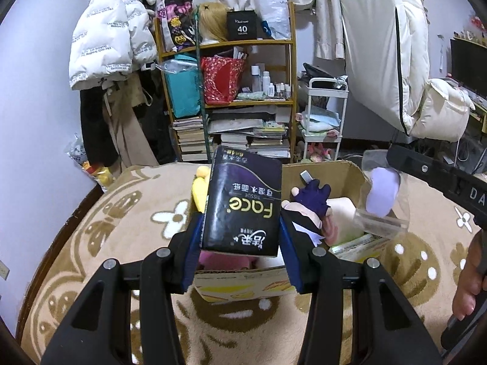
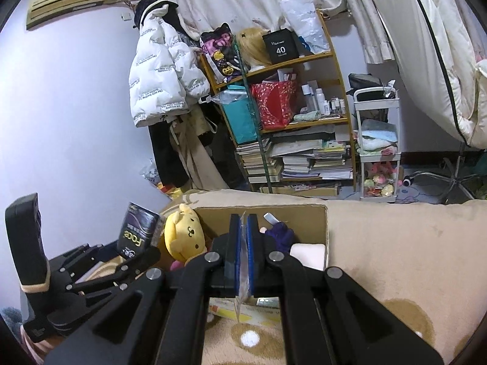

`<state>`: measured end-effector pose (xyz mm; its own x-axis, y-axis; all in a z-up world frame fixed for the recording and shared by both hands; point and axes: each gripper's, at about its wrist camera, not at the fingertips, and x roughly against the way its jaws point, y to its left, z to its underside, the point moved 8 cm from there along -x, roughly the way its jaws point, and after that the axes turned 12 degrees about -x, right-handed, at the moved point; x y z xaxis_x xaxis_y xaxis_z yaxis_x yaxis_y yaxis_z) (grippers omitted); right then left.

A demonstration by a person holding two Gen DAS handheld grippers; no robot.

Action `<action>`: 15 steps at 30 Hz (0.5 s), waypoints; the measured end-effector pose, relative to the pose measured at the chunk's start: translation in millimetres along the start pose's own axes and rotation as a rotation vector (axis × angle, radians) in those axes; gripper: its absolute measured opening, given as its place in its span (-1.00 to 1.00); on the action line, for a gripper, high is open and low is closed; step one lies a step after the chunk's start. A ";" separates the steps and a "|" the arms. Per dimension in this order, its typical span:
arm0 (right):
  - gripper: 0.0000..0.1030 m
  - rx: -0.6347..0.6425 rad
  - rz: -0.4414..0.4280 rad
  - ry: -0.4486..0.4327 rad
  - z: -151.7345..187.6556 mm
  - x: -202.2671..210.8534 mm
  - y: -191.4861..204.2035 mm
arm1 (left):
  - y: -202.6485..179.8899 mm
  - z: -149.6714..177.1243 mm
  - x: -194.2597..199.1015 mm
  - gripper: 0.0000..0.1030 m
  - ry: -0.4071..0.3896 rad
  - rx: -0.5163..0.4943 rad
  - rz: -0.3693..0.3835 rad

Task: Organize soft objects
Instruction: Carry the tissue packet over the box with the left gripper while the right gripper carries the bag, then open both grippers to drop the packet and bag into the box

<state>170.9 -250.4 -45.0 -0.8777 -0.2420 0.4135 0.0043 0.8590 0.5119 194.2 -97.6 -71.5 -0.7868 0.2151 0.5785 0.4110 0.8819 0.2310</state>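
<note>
One tissue pack [image 1: 243, 203] is clamped at frame centre by the left gripper [image 1: 240, 237], above one cardboard box [image 1: 243, 276]. One clear packet [image 2: 242, 261], perhaps plastic, is pinched by the right gripper [image 2: 242, 243].

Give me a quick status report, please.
Left gripper shut on tissue pack. Right gripper shut on clear bag. Both over cardboard box.

Dim, cool indoor light; fisheye-warped edges.

Both wrist views look closely down onto one cardboard box [image 1: 334, 176].
</note>
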 end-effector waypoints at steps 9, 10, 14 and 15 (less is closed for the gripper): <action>-0.82 -0.038 -0.003 0.060 5.4 -22.9 -13.0 | -9.9 3.5 -19.7 -0.10 0.035 -0.014 0.030; -0.82 -0.041 -0.003 0.067 6.7 -24.5 -13.9 | -10.9 4.8 -21.5 -0.10 0.041 -0.012 0.033; -0.79 -0.062 -0.015 0.083 8.2 -25.9 -16.0 | -12.7 6.2 -22.5 -0.08 0.049 0.004 0.060; -0.76 -0.070 -0.023 0.085 8.1 -25.6 -15.5 | -13.2 5.5 -21.7 -0.05 0.047 0.006 0.065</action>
<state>189.4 -253.8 -69.6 -0.8340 -0.3013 0.4622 0.0210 0.8198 0.5723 203.3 -111.6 -91.4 -0.7361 0.2518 0.6283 0.4573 0.8694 0.1874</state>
